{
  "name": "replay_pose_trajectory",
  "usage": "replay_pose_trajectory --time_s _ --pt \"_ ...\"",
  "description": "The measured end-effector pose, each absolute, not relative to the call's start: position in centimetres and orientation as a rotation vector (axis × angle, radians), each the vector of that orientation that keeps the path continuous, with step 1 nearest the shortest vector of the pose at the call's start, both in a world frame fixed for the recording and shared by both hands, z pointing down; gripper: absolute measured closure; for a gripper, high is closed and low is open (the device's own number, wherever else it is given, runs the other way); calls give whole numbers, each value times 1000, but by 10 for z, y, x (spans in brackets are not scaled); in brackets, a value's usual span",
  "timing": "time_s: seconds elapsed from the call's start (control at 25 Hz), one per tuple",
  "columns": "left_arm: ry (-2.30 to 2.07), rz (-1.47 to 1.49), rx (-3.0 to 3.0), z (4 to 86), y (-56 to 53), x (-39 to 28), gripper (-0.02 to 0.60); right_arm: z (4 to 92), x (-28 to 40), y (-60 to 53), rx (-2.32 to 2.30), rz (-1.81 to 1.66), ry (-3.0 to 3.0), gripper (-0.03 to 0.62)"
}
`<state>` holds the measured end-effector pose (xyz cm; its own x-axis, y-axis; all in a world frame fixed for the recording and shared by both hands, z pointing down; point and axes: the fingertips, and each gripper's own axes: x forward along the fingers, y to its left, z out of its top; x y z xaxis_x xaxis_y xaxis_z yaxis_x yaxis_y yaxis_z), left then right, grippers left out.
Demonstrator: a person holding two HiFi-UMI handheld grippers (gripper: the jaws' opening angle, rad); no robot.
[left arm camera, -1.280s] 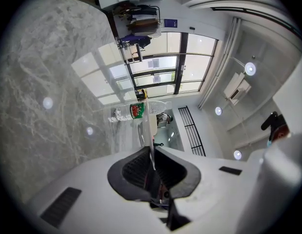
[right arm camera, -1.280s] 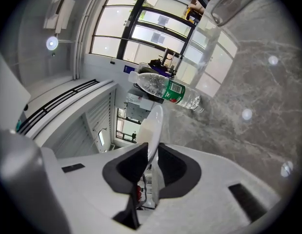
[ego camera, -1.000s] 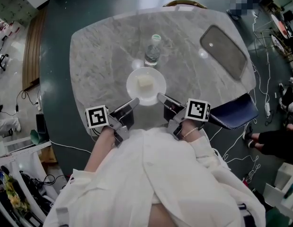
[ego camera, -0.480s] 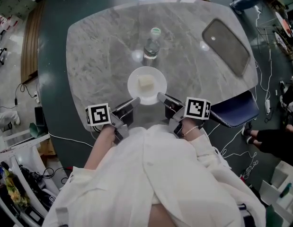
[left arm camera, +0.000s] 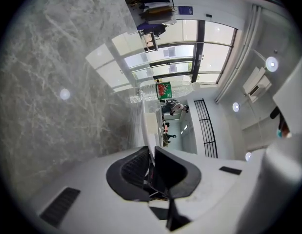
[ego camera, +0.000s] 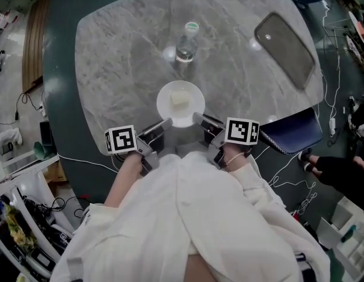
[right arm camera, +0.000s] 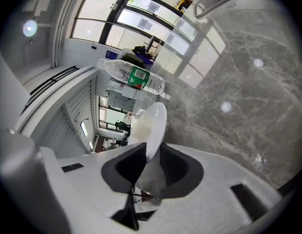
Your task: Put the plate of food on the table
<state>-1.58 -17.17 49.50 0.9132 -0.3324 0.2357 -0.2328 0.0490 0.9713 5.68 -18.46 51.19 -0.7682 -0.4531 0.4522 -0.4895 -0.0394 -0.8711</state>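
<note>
Grey marble table [ego camera: 111, 69] fills the upper half of the head view. White plate [ego camera: 194, 114] sits at centre frame, over the table's near edge, with a pale block of food [ego camera: 180, 98] on it. Cannot tell whether the plate rests on the marble or is just above it.

Left gripper [ego camera: 167, 124], lower left of the plate: fingers pinched tight on the plate's rim, which runs edge-on between them in the left gripper view.

Right gripper [ego camera: 196, 119], lower right of the plate: jaws have just been opening. The rim is between them with slack beside it, so they are narrowly apart and not clamping.

Clear water bottle [ego camera: 186, 43] with a green label stands just beyond the plate. Dark tray [ego camera: 286, 49] lies at upper right. Blue chair [ego camera: 290, 134] is at the table's right edge.
</note>
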Motion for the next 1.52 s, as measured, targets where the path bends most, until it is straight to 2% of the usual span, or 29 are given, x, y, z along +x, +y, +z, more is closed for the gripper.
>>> replay_pose_trajectory --time_s 0.88,1.52 --pt "-511 -65 1367 537 -177 -28 555 551 45 -192 998 1966 -2061 540" --pt "-521 -30 1391 539 -218 -28 554 550 46 -234 1055 1732 -2069 523"
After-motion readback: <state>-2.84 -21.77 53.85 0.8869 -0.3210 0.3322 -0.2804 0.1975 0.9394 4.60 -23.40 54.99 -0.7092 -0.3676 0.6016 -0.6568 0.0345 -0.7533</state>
